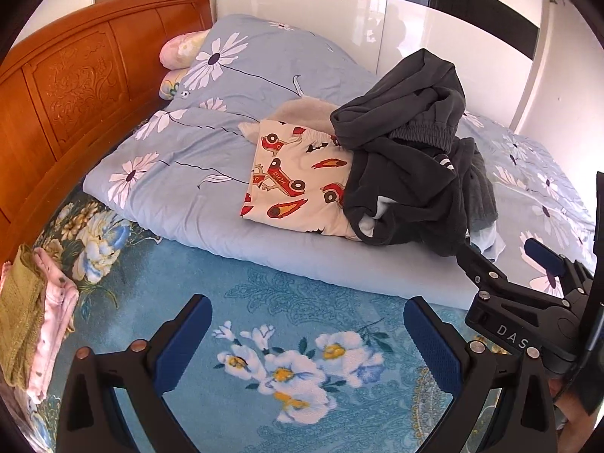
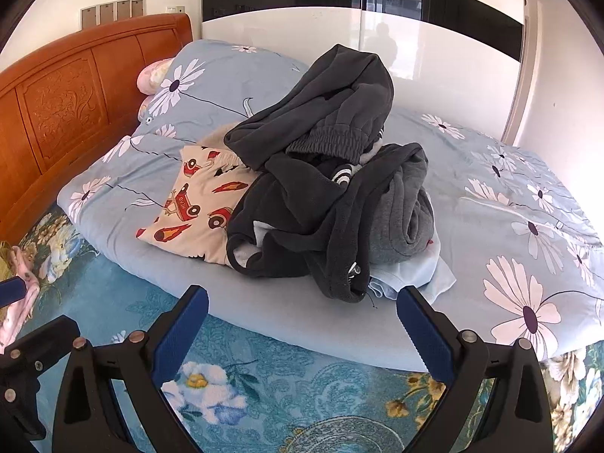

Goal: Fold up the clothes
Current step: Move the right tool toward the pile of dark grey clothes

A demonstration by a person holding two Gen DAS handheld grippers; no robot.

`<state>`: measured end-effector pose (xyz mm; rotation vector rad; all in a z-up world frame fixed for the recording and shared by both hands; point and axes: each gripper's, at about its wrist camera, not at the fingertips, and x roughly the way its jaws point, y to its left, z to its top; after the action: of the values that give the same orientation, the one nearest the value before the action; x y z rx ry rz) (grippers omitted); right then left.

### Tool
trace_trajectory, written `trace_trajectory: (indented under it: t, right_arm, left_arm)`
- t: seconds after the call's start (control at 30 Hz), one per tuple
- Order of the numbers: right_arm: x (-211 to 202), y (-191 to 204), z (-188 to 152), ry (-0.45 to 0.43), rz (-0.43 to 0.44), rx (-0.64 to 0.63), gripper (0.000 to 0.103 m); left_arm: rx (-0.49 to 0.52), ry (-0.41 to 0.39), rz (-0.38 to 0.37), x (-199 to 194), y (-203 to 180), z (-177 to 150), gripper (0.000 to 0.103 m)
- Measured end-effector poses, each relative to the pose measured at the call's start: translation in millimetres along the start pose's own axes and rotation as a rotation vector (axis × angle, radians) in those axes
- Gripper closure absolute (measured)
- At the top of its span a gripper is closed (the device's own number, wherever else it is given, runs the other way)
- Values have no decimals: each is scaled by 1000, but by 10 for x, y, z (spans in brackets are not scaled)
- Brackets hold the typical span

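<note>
Lying heaped on quilt, dark clothes pile beyond both grippers' wide, empty fingers

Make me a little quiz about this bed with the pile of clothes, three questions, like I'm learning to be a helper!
1. True or false: the left gripper is holding a piece of clothing.
2. What lies on top of the clothes pile? A) the dark grey garment B) the cream cloth with red cars C) a yellow towel
3. Fill in: the pile sits on a light blue quilt printed with white ____.

Key
1. False. Both the left gripper and the right gripper are open and hold nothing, above the blue flowered bedspread.
2. A. It partly covers the car-print cloth.
3. Flowers.
</note>
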<state>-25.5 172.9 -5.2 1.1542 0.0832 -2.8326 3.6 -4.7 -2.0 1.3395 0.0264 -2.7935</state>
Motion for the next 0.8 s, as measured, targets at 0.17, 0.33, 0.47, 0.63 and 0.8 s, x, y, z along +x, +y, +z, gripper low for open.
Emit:
trace_trajectory:
  t: [0.17,0.33,0.47,0.63,0.8]
  right_arm:
    - [9,-31,-17,-17,-14,-6,3]
    - [24,37,19,-17,-8,-3,3]
    - [58,-5,-30,-42,29,2,3]
    - [120,70,-51,-12,54,-19,3]
    - [158,104,-46,-33,21,-11,3]
  left_arm:
    - [-43,-56,28,-8,70,-56,0]
    - [-86,-111,55,-17,139,-113,0]
    - [-127,-115,70,13,219,-205,0]
    - [-175,-100,81,86,291,-288,0]
    - [-166,-88,92,122,313,-320,0]
